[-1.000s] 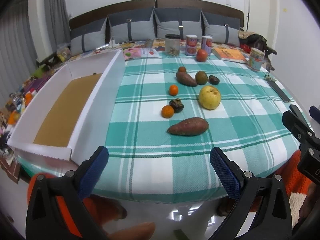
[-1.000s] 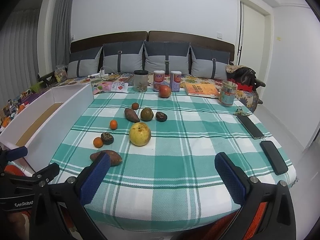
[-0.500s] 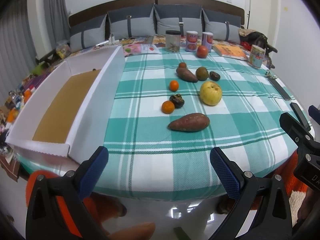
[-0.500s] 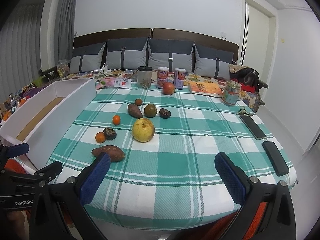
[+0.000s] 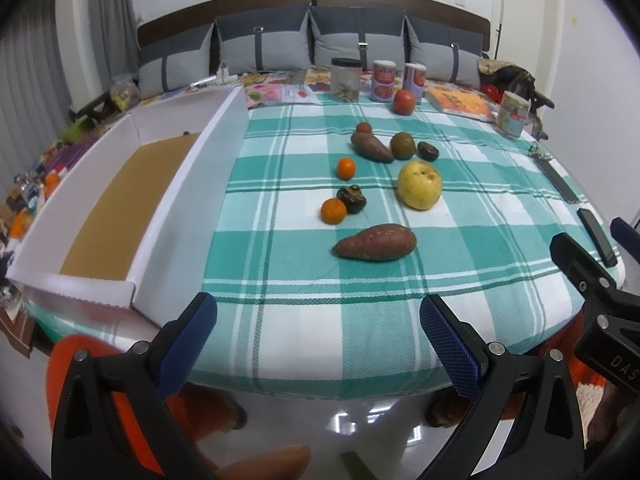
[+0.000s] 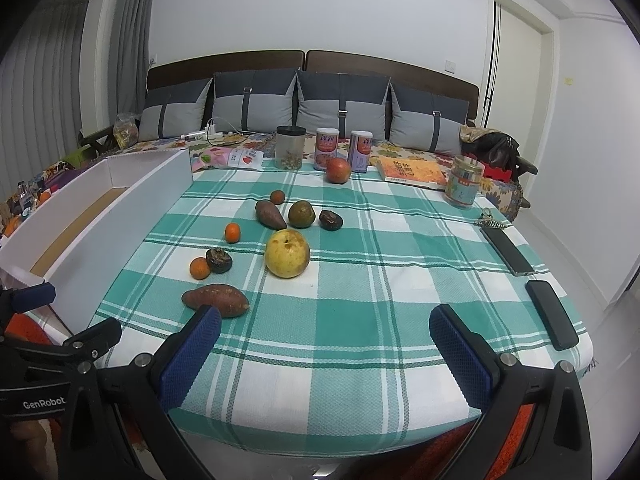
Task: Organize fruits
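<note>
We read "GenRobot" in white on the black body of the left gripper, which shows left of our right fingers in the right wrist view. In the left wrist view, the letters "DAS" stand on the body of the right gripper, right of our left fingers, cut off at the edge. The cans and the book far ahead carry print we cannot read.

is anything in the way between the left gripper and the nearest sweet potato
Nothing visible. Only bare checked tablecloth lies between the open left gripper and the sweet potato. The small orange and dark fruit sit beyond it.
</note>
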### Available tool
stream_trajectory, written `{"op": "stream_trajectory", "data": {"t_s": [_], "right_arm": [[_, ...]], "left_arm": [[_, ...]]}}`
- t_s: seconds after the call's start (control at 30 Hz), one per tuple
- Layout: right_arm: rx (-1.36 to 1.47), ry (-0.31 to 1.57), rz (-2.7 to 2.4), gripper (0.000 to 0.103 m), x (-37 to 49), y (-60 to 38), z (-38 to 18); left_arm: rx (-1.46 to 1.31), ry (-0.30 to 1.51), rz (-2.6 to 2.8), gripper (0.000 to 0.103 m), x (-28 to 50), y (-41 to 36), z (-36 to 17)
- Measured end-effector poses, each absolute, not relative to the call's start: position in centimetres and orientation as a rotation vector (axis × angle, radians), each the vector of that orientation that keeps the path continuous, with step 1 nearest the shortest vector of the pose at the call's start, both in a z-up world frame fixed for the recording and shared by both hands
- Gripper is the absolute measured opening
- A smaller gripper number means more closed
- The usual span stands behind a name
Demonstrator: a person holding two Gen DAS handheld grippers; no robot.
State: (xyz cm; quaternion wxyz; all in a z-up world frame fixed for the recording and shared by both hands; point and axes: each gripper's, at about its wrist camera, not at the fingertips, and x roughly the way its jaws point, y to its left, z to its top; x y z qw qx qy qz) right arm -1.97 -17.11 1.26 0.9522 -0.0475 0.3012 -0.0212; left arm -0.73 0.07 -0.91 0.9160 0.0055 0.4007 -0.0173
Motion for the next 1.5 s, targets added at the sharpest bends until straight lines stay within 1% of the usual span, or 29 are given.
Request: {"op": "stream_trajectory", "data": {"t_s": [0.33, 0.53, 1.5], "right_arm": [[-0.124, 0.589, -0.059, 0.103, -2.8, -17.4, 1.6], [-0.114, 0.595, -0.055, 0.103, -2.9, -17.7, 1.3], [-0.127, 0.601, -0.029, 0.103, -2.6, -17.0, 0.8]], "left_arm": [[0.03, 0.85, -0.072, 0.102, -0.5, -1.4, -1.5], [0.02, 0.823, -0.06, 0.102, -0.7, -1.0, -0.9], [0.019, 0.82, -0.057, 0.102, -0.7, -0.5, -0.7]]}}
